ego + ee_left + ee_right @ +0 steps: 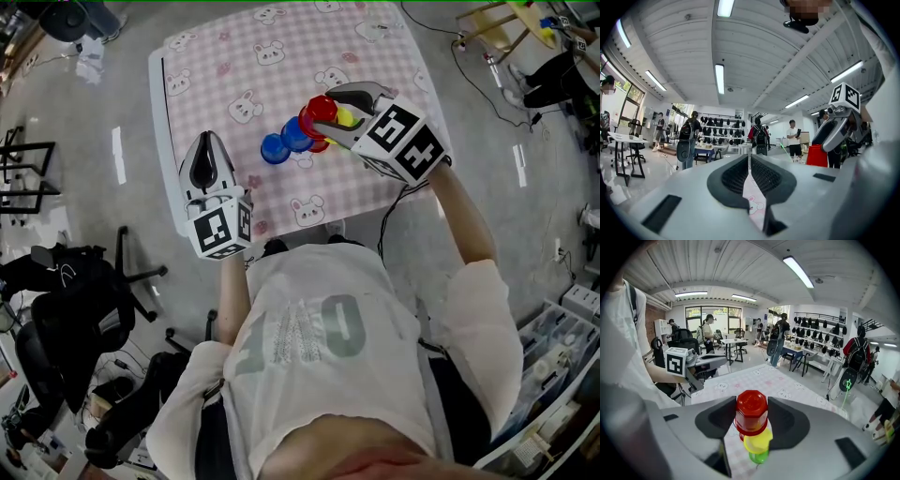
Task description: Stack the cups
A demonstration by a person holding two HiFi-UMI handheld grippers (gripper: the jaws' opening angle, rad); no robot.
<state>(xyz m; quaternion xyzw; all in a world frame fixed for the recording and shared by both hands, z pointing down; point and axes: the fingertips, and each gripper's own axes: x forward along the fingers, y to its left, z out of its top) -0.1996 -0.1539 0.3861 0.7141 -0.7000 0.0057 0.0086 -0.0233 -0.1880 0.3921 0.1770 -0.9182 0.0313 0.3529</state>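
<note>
Looking down from the head view, we see a surface [281, 56] spread with a soft pink checked cloth printed with small white rabbits. It stands on a glossy grey floor [94, 169], with a black office chair [70, 281] off at 8 o'clock. The gripper views open onto a wide workshop room with a ribbed white ceiling, long strip lights [720, 78], a wall rack of dark backpacks [820, 324], spare tables and several people standing about.

The cups gather just toward 6 o'clock of the cloth's centre. All are smooth, shiny plastic with faceted sides.

The right gripper [326, 120] points down at them. Its dark ribbed jaws stand wide and press on either side of the red cup [751, 411], which is upside down with its flat base toward the camera. Directly under it a yellow cup [758, 442] shows, and under that a green cup [759, 457]. A sliver of red between the red and yellow ones may be a second red cup, though we cannot be sure. Two blue cups [275, 148] lie at 8 o'clock of the red one, touching each other.

The left gripper [207, 141] rests at the cloth's 8 o'clock corner, well apart from the cups. Its jaws are closed together on nothing, with only a thin slit of cloth visible between them.
</note>
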